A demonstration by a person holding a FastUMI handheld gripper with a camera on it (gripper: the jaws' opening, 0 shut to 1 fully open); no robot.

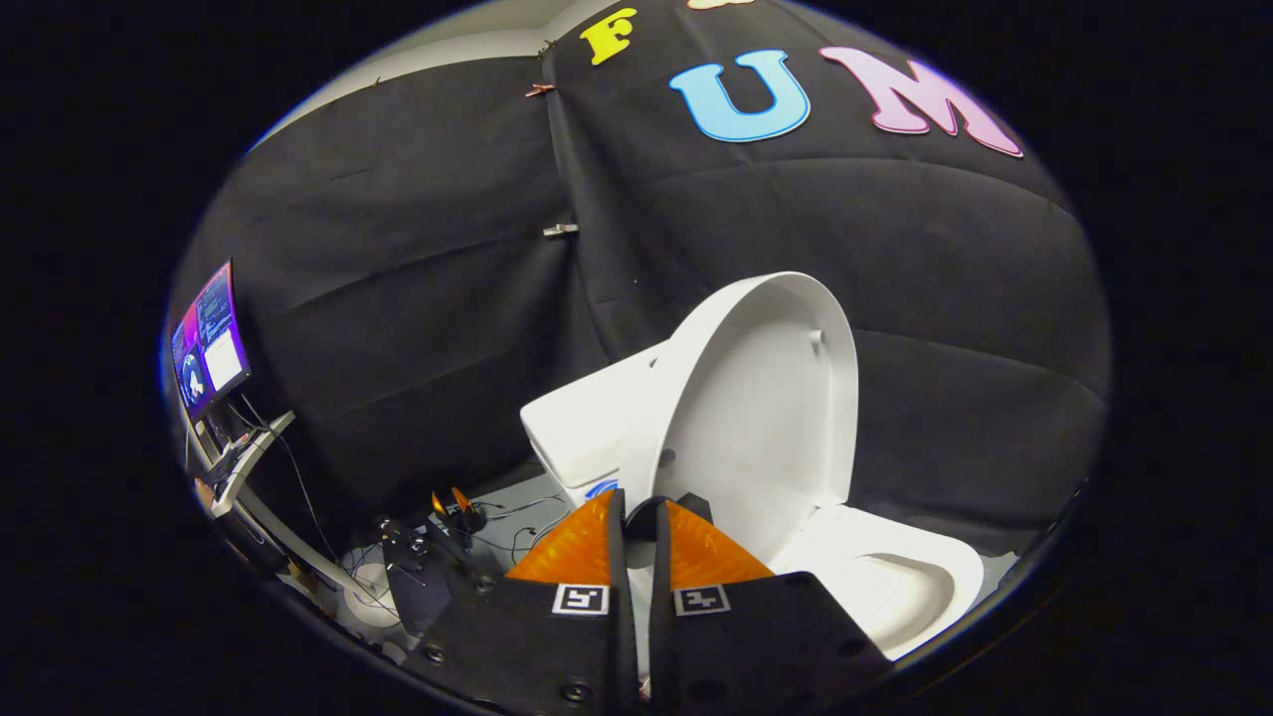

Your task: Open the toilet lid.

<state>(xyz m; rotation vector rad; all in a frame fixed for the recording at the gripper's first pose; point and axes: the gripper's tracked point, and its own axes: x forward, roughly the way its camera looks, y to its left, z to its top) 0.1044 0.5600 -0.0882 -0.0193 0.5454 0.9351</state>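
Note:
The white toilet lid (766, 408) stands raised, nearly upright, its inner face turned toward me. Below and beyond it lie the white seat and bowl (895, 582). The white tank (577, 428) sits behind the lid. My gripper (639, 517) is at the lid's lower near edge, with its two fingers (572, 547) drawn close together. A strip of the lid's white rim shows in the narrow gap between them, so the fingers are shut on that rim.
Beside the tank, a monitor (209, 338) stands on a white stand (298, 542). Cables and a small device (453, 512) lie on the floor at its foot. Black cloth walls the booth behind the toilet.

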